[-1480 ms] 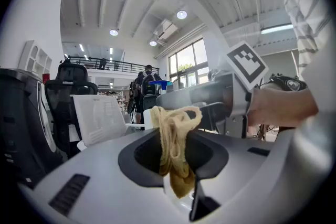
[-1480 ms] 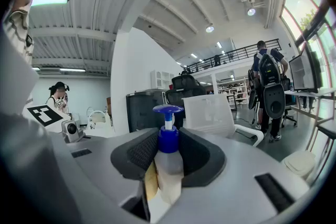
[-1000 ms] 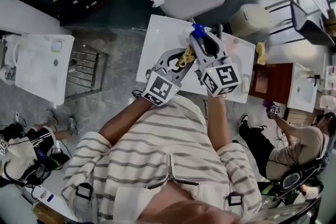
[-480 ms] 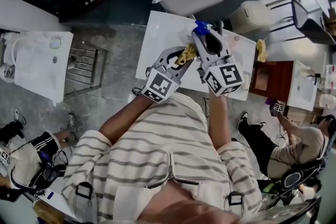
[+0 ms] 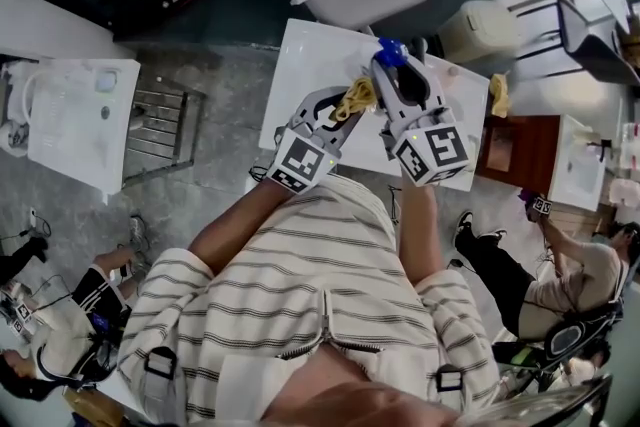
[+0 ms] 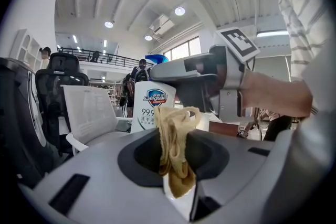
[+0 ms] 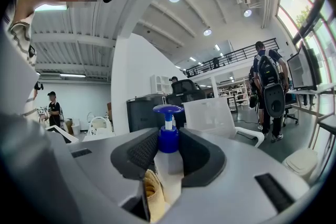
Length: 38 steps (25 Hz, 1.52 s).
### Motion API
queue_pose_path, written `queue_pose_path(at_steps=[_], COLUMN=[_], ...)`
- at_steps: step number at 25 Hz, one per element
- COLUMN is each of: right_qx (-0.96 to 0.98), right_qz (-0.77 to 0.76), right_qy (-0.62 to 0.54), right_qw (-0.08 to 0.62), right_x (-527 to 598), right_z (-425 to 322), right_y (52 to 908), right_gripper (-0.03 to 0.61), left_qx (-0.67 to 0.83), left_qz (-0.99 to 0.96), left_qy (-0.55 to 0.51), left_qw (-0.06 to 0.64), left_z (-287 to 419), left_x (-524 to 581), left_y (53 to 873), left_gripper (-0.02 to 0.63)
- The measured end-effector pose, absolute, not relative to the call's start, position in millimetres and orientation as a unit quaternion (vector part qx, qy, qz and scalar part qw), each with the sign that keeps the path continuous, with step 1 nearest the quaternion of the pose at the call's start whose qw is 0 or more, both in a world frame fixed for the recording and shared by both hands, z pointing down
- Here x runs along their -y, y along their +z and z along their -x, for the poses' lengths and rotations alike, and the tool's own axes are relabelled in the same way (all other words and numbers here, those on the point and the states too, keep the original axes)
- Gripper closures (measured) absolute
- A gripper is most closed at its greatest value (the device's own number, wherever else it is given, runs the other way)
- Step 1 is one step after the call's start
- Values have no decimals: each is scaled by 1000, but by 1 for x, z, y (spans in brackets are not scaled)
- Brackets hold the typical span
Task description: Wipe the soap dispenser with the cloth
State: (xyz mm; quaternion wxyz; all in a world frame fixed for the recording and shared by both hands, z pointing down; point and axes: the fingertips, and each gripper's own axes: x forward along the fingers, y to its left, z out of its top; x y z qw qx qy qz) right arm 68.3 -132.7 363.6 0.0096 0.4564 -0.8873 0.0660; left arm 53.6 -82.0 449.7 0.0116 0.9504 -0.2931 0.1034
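The left claw (image 6: pixel 177 139) is clamped shut on a crumpled yellow cloth (image 6: pixel 181 181), which is pinched at its middle. One bunch stands up past the tips and a tail hangs below. Straight ahead of it, and close, stands the white soap dispenser (image 7: pixel 169 170), gripped round its body by the right claw (image 7: pixel 168 136), whose ribbed pads press on either side just under the blue pump (image 7: pixel 168 110). The bottle's long axis runs upright, since its printed label (image 6: pixel 155 99) reads level in the left gripper view and the pump is at the top. The cloth sits against the side of the bottle that faces the left claw, low down by the right claw's near jaw. It looks to be touching there, though the contact itself is partly hidden. The left hand is therefore the one to do the wiping, and I judge the stroke should run up and down that side while the right hand holds or turns the bottle. Whether the base rests on the white counter (image 5: pixel 300 65) I cannot tell. The dispenser is opaque, so how full it is does not show. Past the counter's far corner stands a beige bin (image 5: pixel 480 33), its contents unseen, and a second yellow rag (image 5: pixel 497 97) lies at the counter's right edge.
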Motion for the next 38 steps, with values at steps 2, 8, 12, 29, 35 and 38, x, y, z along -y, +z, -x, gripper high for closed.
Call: queue_pose_path(at_steps=[2, 8, 12, 29, 35, 38], right_qx=[886, 883, 883, 884, 886, 888], right_qz=[-459, -464, -466, -464, -460, -455], right_qy=[67, 66, 61, 58, 58, 61], right_qw=[10, 14, 19, 26, 24, 19], right_x=[133, 133, 133, 129, 125, 123], right_z=[-70, -71, -71, -64, -64, -61], right_y=[363, 363, 363, 360, 355, 353], right_gripper=[454, 454, 454, 454, 454, 454], left_qx=[294, 311, 324, 351, 362, 367], left_qz=[-950, -946, -942, -933, -929, -926], left_qy=[101, 89, 84, 76, 78, 80], left_qw=[13, 18, 20, 18, 20, 24], left_z=[-53, -41, -33, -10, -3, 0], left_x=[83, 92, 100, 119, 126, 129], left_y=[449, 443, 441, 434, 435, 437], left_gripper=[517, 517, 517, 517, 517, 517])
